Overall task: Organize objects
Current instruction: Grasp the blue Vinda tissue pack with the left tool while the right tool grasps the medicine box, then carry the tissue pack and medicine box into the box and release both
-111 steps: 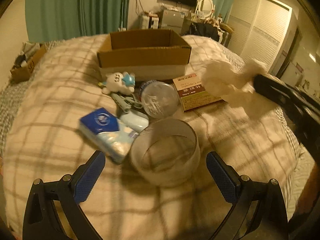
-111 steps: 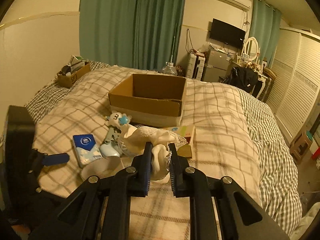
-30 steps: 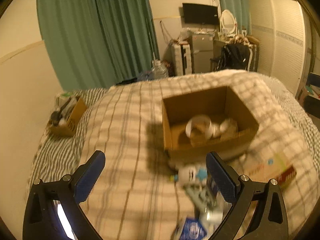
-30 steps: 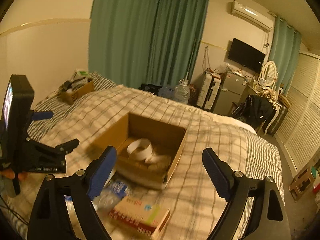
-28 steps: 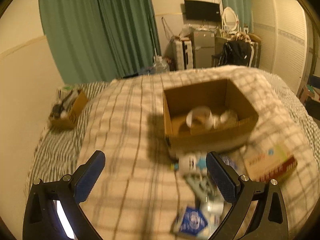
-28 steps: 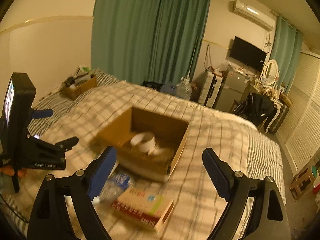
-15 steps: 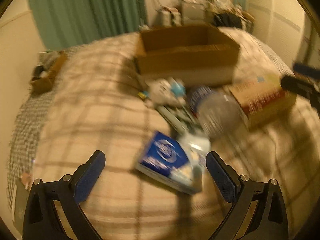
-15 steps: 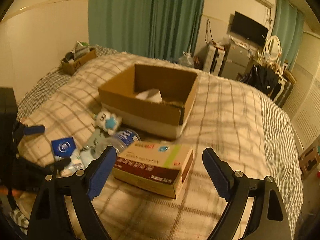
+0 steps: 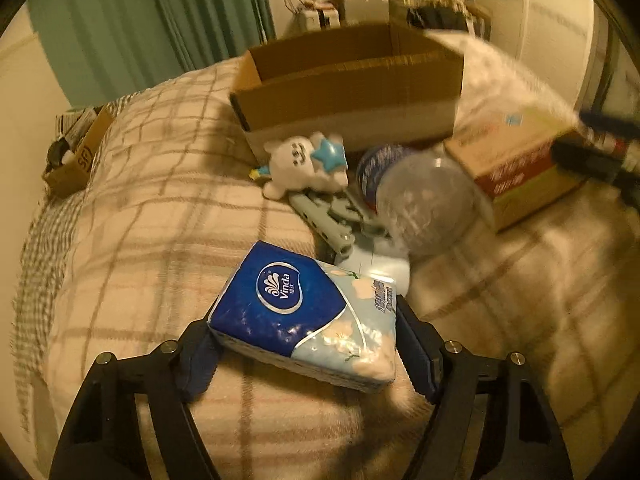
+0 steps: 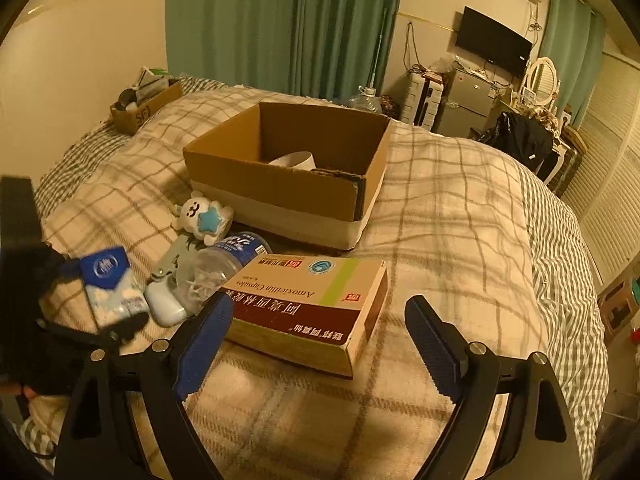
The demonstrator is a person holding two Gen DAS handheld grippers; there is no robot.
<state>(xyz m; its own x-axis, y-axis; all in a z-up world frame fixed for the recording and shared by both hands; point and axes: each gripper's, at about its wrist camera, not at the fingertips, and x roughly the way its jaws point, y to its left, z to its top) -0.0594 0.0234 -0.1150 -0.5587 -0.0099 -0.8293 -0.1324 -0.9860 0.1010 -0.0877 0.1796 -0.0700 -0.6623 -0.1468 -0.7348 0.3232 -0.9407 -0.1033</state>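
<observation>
A blue Vinda tissue pack (image 9: 304, 312) lies on the plaid bed between the pads of my left gripper (image 9: 310, 344), which press its two sides. It also shows in the right wrist view (image 10: 110, 288). My right gripper (image 10: 318, 338) is open around the near end of a brown medicine box (image 10: 308, 304). An open cardboard box (image 10: 296, 168) stands behind, with a white tape roll (image 10: 294, 159) inside. A white plush toy (image 9: 308, 164), a clear plastic bottle (image 9: 416, 200), grey scissors (image 9: 332, 216) and a small white case (image 10: 164, 304) lie in between.
A small cardboard box of clutter (image 10: 144, 106) sits at the bed's far left. Green curtains (image 10: 280, 24) hang behind. A TV, fridge and dresser stand at the back right. The bed's right edge (image 10: 568, 264) drops toward the floor.
Both grippers came down from above the box to the bed. My left gripper has closed in on the tissue pack. My right gripper now straddles the medicine box.
</observation>
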